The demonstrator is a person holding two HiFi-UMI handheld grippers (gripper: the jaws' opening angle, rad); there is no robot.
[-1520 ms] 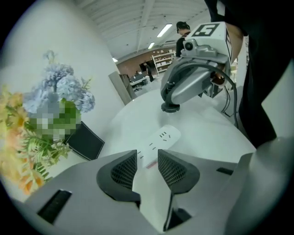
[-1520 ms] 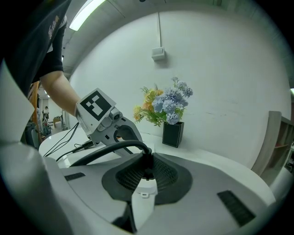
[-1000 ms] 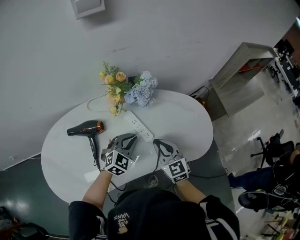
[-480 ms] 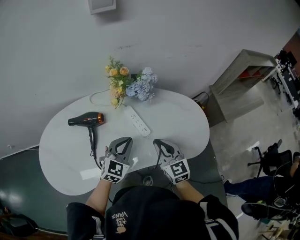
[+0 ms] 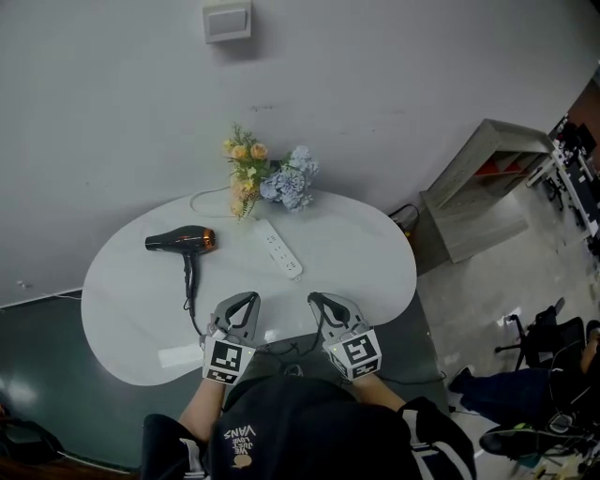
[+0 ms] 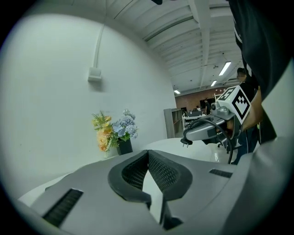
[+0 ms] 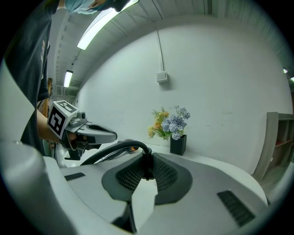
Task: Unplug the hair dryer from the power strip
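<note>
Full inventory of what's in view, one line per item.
table: 1, white, centre
hair dryer: 1, black and orange, table's left side
power strip: 1, white, table middle
dryer cord: 1, black, from dryer round table's near edge to right gripper
plug: 1, black, in right gripper, out of the strip
flowers: 1 bunch, yellow and blue, in black vase, table's far edge
wall box: 1, white, wall above flowers
shelf unit: 1, pale grey, floor at right
left gripper: 1, grey, near edge, shut, empty
right gripper: 1, grey, near edge, shut on plug
</note>
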